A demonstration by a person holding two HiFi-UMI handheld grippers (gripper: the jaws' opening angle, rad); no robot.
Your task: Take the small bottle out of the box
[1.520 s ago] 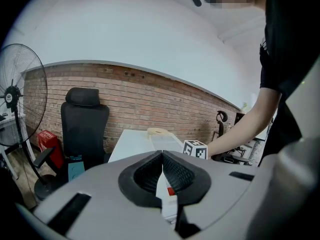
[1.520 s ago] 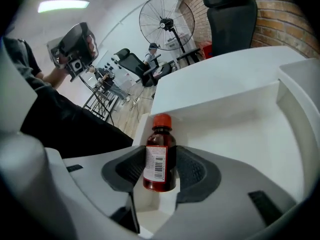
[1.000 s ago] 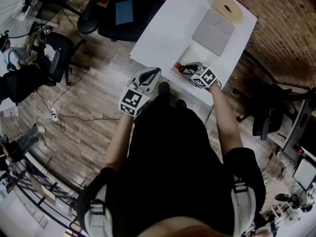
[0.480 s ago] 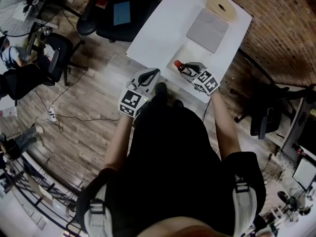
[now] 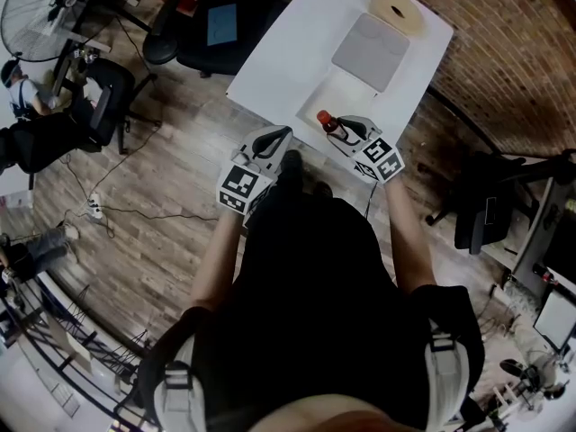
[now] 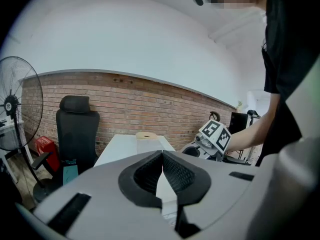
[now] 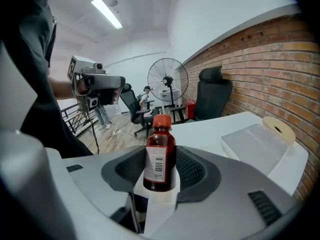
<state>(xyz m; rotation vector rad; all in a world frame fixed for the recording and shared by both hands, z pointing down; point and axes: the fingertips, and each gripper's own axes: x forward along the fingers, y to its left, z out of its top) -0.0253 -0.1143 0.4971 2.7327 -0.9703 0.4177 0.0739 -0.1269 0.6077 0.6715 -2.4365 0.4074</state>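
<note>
From the head view, the right hand-held gripper [image 5: 345, 131] hides the lower part of the small bottle [image 5: 327, 121].

Wears a black short-sleeved top [image 5: 310, 277], cut off above the elbows. Carries pale grey straps [image 5: 175, 392] over both shoulders, each with a dark buckle. Shows light grey moulded shells on the left gripper [image 5: 283, 132] and right gripper [image 5: 346, 128], with dark rectangular slots on the upper faces and black ribbed pads lining the jaws. Bears a marker cube [image 5: 241, 185] behind each, white with black square patterns.
</note>
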